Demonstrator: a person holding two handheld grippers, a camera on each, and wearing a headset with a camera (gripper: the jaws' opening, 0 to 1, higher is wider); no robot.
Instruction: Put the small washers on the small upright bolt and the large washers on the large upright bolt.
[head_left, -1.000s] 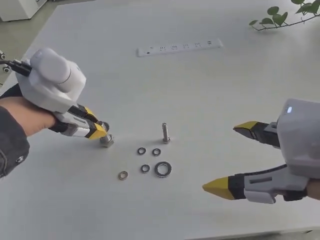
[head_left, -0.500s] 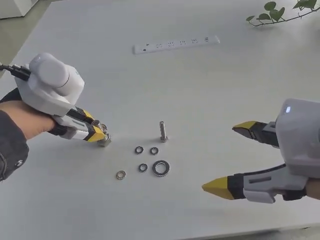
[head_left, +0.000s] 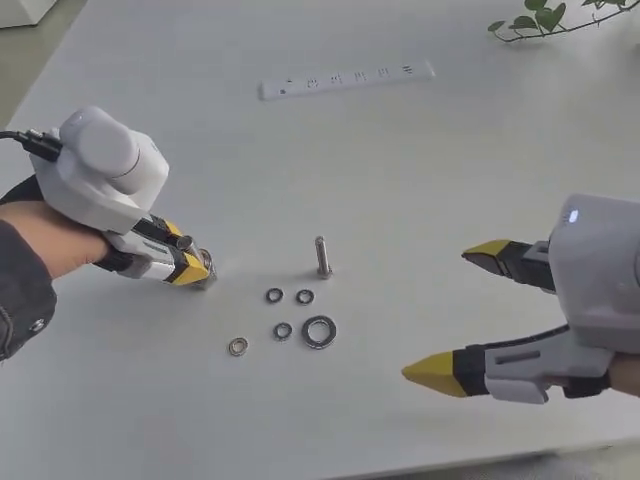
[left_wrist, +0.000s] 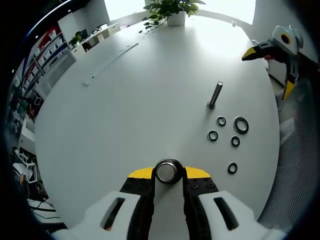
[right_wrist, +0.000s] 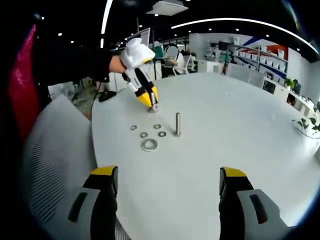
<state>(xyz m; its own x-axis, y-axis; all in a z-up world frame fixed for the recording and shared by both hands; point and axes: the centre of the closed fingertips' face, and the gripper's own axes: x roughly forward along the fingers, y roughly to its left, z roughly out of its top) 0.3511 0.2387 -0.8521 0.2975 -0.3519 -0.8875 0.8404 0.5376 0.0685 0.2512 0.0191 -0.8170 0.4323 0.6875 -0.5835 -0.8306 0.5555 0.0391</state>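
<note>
The right gripper (head_left: 437, 313) is held spread at 4 o'clock of the washers (head_left: 283, 330). At their 10 o'clock the large bolt (left_wrist: 169, 171) is pinched by the left gripper (head_left: 193, 268). If it is released tilted, it may be toppled onto the surface (head_left: 420, 170). The small bolt (head_left: 323, 257) is found at 12 o'clock.

The white table (head_left: 450, 170) carries a small upright bolt (head_left: 322, 257) near its middle. At the bolt's 6 o'clock lies 1 large washer (head_left: 320, 331), and 4 small washers (head_left: 274, 295) are scattered toward 7 o'clock. A power strip (head_left: 345, 79) lies well apart at 12 o'clock.
</note>
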